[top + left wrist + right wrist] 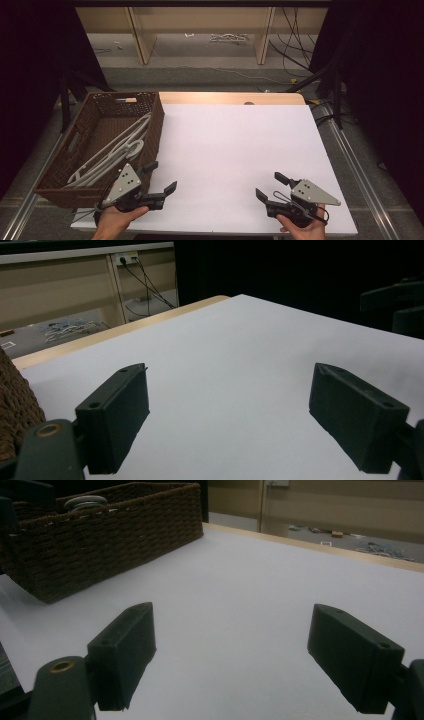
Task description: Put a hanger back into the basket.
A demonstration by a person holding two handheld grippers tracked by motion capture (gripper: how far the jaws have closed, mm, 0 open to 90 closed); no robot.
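Observation:
A brown wicker basket (152,131) stands at the table's left side and holds several white plastic hangers (116,150). My left gripper (161,177) rests near the front edge, right beside the basket's near corner, jaws wide open with nothing between them. In the left gripper view the left gripper (227,417) spans bare white table, with the basket (15,407) at the left edge. My right gripper (270,186) sits at the front right, also open and empty. The right gripper view has the right gripper (230,657) over white surface, the basket (110,535) farther off at upper left.
The white tabletop (235,145) lies between both grippers and stretches back to a wooden strip (230,98). Beyond the table are wooden shelf legs (142,37) and cables (292,45) on the floor. Dark curtains flank both sides.

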